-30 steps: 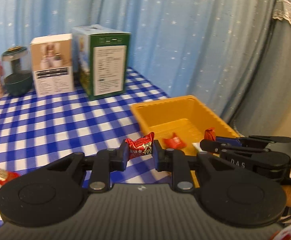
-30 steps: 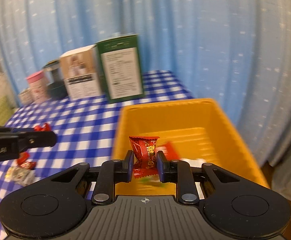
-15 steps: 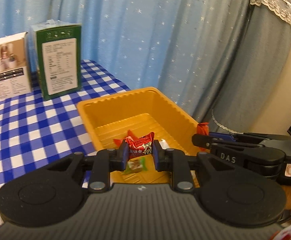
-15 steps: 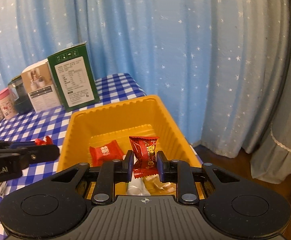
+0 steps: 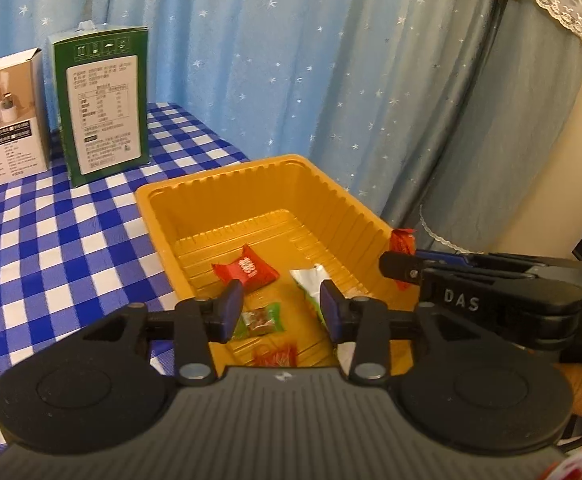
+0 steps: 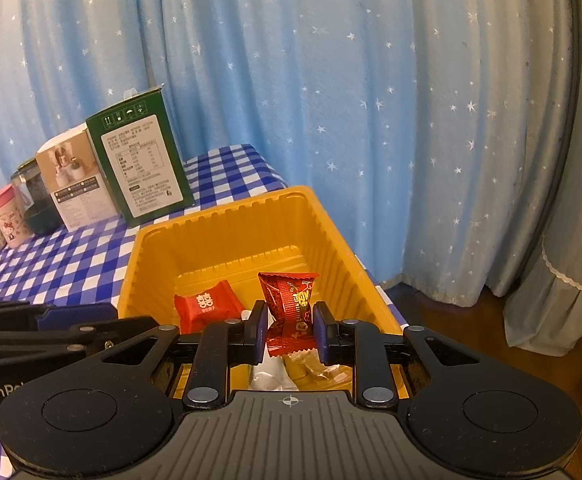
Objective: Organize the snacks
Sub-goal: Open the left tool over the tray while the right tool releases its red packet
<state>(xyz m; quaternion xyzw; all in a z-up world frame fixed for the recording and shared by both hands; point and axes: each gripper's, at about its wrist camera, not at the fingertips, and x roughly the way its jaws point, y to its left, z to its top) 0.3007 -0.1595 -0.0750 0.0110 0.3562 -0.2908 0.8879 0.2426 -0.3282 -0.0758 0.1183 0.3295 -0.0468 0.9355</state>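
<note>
A yellow tray (image 5: 219,188) sits at the right end of the checked table; it also shows in the right wrist view (image 6: 227,224). Inside lie a flat red packet (image 5: 247,268), a green candy (image 5: 259,320), a white-green wrapper (image 5: 311,284) and a red candy (image 5: 275,356). My left gripper (image 5: 281,312) is open and empty above the tray's near end. My right gripper (image 6: 289,330) is shut on a red snack packet (image 6: 291,300) over the tray's near edge. The right gripper also shows in the left wrist view (image 5: 403,268) at the tray's right wall.
A green box (image 5: 103,100) and a white box (image 5: 7,112) stand at the back of the table. A dark jar (image 6: 39,200) and a pink cup (image 6: 5,216) stand further left. Blue star curtains hang behind. The table edge drops off right of the tray.
My left gripper opened and the red candy it held dropped into the tray. My right gripper moved in over the tray's near end, still holding its red packet.
</note>
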